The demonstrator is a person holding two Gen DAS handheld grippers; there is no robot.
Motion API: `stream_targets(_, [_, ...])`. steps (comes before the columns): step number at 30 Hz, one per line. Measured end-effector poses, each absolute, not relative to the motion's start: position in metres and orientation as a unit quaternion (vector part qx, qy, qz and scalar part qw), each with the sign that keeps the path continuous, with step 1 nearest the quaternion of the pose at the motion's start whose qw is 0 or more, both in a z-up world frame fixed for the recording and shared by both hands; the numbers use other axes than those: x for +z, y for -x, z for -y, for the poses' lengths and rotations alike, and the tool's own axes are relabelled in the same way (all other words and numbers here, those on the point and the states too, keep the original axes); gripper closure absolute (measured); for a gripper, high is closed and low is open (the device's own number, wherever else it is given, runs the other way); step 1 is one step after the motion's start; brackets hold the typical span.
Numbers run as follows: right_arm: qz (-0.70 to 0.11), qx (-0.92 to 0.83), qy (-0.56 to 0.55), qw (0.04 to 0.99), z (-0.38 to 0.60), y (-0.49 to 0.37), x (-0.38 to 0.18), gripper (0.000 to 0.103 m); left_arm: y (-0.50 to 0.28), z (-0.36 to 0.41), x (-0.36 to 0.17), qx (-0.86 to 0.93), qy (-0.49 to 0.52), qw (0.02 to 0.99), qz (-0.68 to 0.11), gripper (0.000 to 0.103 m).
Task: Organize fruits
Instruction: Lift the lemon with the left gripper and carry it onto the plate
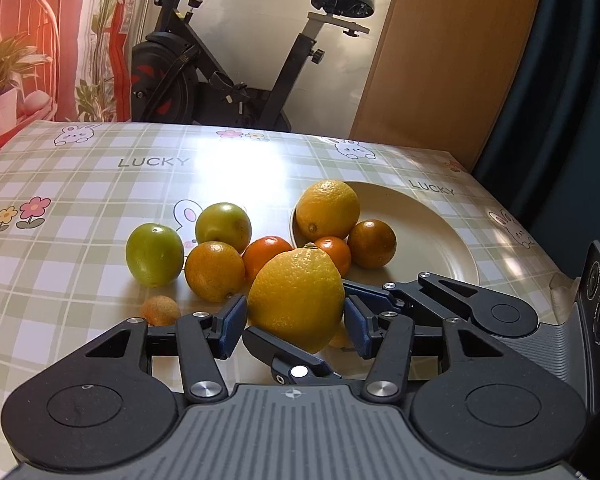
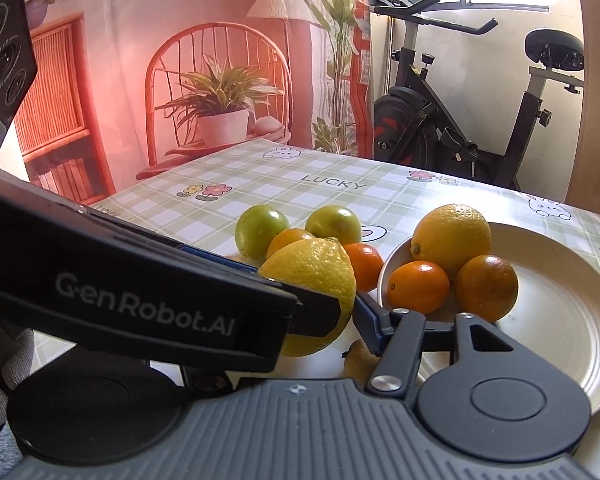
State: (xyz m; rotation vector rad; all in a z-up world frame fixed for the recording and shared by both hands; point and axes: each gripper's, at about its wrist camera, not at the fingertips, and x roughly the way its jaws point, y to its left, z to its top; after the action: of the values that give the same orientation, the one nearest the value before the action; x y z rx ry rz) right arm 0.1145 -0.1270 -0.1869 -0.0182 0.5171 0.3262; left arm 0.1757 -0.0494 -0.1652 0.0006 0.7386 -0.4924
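Yellow lemon (image 1: 296,296) between both grippers' jaws; nipple end up, long axis tilted.

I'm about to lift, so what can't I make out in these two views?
- Right wrist view: the left gripper covers one finger of the right gripper, so its grip on the front lemon is unclear.
- Left wrist view: the small fruit behind that lemon is mostly hidden.
- Both views: gripper bodies cover the plate near rim.
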Motion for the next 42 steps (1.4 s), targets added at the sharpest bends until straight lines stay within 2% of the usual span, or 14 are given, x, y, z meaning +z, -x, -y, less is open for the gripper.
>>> stream_targets(16, [-0.216, 0.103, -0.052, 0.970, 0.197, -0.102, -0.163, 0.042, -0.186, 0.127, -0.144, -0.311, -0.055, 0.893, -0.321, 0.047])
stream_targets(25, [-0.204, 0.057, -0.067, 0.975, 0.247, -0.116, -0.152, 0.043, -0.218, 0.172, -0.144, -0.339, -0.065, 0.885, -0.314, 0.047])
stream_targets(42, [-0.240, 0.045, -0.083, 0.966, 0.274, -0.173, -0.173, 0.043, -0.273, 0.183, -0.171, -0.312, -0.061, 0.875, -0.365, 0.047])
